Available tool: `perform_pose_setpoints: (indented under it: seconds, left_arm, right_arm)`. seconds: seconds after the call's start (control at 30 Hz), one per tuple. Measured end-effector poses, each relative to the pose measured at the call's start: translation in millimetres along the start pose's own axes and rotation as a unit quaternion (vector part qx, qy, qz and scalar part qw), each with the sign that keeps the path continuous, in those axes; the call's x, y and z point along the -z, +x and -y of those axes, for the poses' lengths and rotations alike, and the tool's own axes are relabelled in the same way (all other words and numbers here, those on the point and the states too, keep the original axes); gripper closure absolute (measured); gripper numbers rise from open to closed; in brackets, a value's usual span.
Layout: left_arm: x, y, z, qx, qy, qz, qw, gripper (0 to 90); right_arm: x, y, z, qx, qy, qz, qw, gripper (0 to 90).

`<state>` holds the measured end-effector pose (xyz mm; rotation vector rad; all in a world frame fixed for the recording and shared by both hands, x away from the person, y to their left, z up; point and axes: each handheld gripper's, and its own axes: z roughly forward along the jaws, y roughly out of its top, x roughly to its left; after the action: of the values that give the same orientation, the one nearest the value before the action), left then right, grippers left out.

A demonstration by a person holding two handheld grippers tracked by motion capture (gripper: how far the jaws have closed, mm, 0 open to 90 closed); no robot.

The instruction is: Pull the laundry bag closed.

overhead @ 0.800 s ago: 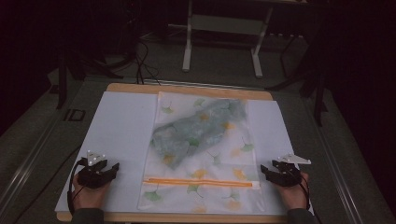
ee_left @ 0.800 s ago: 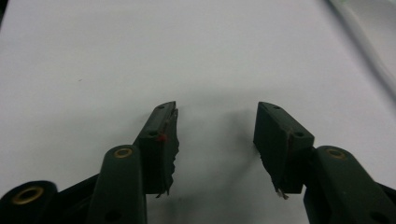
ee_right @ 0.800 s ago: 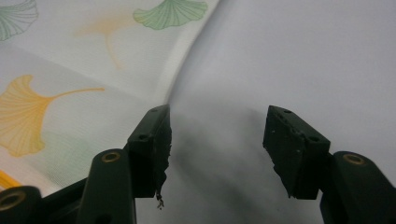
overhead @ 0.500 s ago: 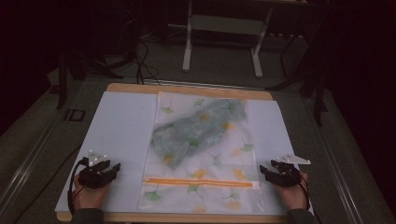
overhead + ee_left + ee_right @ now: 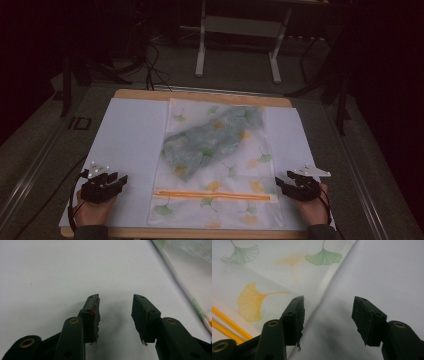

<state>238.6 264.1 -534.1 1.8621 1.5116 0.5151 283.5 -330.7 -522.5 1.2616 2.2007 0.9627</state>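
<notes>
A see-through zip bag (image 5: pixel 220 170) printed with ginkgo leaves lies flat in the middle of the white sheet (image 5: pixel 130 135). A blue-green cloth (image 5: pixel 210 140) is bundled inside it, and an orange zipper (image 5: pixel 215 196) runs across its near end. My left gripper (image 5: pixel 121 180) rests open on the sheet left of the bag, empty; its own view shows the jaws apart (image 5: pixel 115 298) and the bag's edge (image 5: pixel 190 287) off to the right. My right gripper (image 5: pixel 280 182) stands open at the bag's right edge, its jaws (image 5: pixel 328 302) straddling the hem of the bag (image 5: pixel 262 277) without touching it.
The sheet covers a wooden table (image 5: pixel 200 95) whose front edge runs just below both hands. Beyond the far edge are a dark floor with cables (image 5: pixel 155 65) and a white stand (image 5: pixel 240 30). Bare sheet lies on either side of the bag.
</notes>
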Motion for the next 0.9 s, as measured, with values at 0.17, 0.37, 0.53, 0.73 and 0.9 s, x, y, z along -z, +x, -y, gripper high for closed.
perform_pose_setpoints:
  seconds: [0.17, 0.37, 0.53, 0.73, 0.9]
  left_arm:
    - [-1.9, -3.1, -0.7, -0.024, 0.012, -0.009, 0.9996, 58.6]
    - [-1.7, -4.9, -0.8, -0.036, 0.015, -0.009, 0.9992, 58.1]
    - [0.6, -5.4, 0.5, -0.036, 0.009, -0.011, 0.9993, 58.1]
    - [1.7, -6.0, 0.7, -0.045, 0.006, -0.015, 0.9989, 58.8]
    - [1.3, -6.2, 0.8, -0.048, 0.008, -0.008, 0.9988, 58.8]
  right_arm:
    - [0.1, 4.4, -3.8, 0.009, -0.002, 0.0, 1.0, 43.4]
    - [1.3, 8.6, -7.9, 0.02, -0.003, -0.004, 0.9998, 43.8]
    - [-1.7, 15.3, -14.7, 0.042, 0.001, -0.016, 0.999, 44.8]
    - [-7.8, 27.7, -24.1, 0.072, 0.008, -0.044, 0.9965, 48.3]
    - [-12.7, 36.0, -30.8, 0.095, 0.014, -0.067, 0.9931, 49.3]
